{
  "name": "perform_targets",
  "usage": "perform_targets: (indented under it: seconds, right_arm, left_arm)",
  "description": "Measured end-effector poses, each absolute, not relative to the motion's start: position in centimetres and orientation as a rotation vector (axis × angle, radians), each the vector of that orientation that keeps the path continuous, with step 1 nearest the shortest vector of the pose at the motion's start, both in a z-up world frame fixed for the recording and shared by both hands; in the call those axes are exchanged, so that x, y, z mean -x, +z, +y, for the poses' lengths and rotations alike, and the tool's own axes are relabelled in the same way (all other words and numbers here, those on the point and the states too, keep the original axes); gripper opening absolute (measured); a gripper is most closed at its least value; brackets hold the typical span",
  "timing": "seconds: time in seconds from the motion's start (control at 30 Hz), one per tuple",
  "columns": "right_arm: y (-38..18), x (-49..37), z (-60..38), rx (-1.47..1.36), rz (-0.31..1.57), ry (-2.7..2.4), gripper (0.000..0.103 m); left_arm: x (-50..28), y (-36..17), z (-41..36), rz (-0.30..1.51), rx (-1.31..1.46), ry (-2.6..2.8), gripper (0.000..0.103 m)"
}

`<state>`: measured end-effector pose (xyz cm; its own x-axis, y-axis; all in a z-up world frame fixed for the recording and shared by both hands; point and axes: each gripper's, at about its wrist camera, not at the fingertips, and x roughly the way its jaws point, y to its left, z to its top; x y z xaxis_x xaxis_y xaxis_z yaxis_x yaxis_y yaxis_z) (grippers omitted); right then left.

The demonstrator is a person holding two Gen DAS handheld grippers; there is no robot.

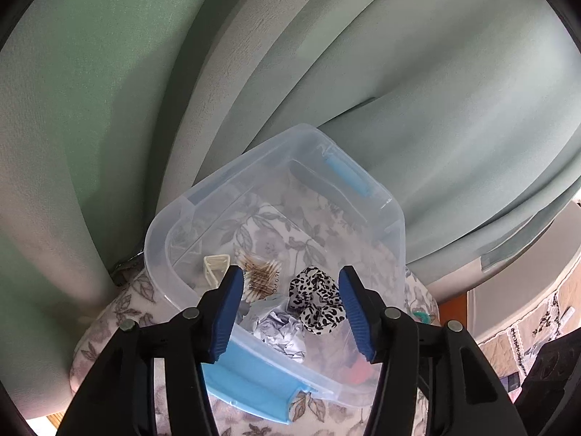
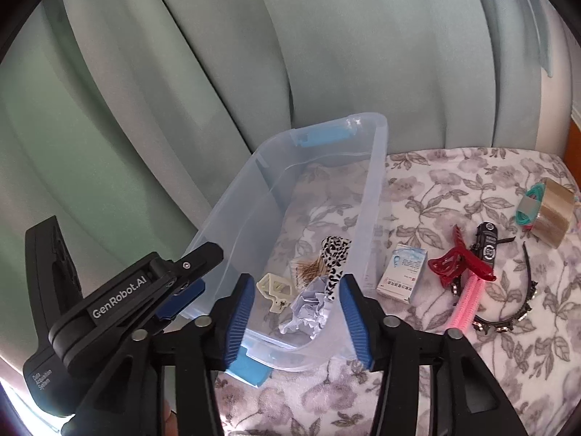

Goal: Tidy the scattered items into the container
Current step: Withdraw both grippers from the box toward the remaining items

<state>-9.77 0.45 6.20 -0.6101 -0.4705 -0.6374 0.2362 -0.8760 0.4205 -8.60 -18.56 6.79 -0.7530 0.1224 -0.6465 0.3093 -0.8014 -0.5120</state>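
Note:
A clear plastic container [image 1: 159,243] with blue handles sits on a floral blanket [image 2: 435,189]. Inside lie a leopard-print scrunchie [image 1: 316,301], crumpled paper [image 1: 279,330], a pack of cotton swabs [image 1: 259,276] and a cream clip [image 1: 214,269]. My left gripper [image 1: 290,290] is open and empty above the container's near end; it also shows in the right wrist view [image 2: 181,290]. My right gripper [image 2: 296,298] is open and empty over the container's near rim [image 2: 319,354]. Right of the container lie a small white box [image 2: 401,272], a red claw clip [image 2: 457,263], a pink comb [image 2: 468,301] and a black headband [image 2: 523,301].
A roll of clear tape [image 2: 553,214] with teal bands [image 2: 532,203] and a small black gadget [image 2: 486,243] lie at the right of the blanket. Pale green curtains [image 2: 326,54] hang behind the container. A quilted surface [image 1: 526,338] shows at the far right.

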Motion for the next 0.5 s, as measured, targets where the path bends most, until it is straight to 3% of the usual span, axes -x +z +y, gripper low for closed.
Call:
perform_targets:
  seconds: [0.5]
  right_arm:
    - [11.1, 4.3, 8.8, -0.899, -0.616, -2.586, 0.066]
  left_arm:
    - [4.3, 13.4, -10.6, 0.673, -1.015, -2.874, 0.063]
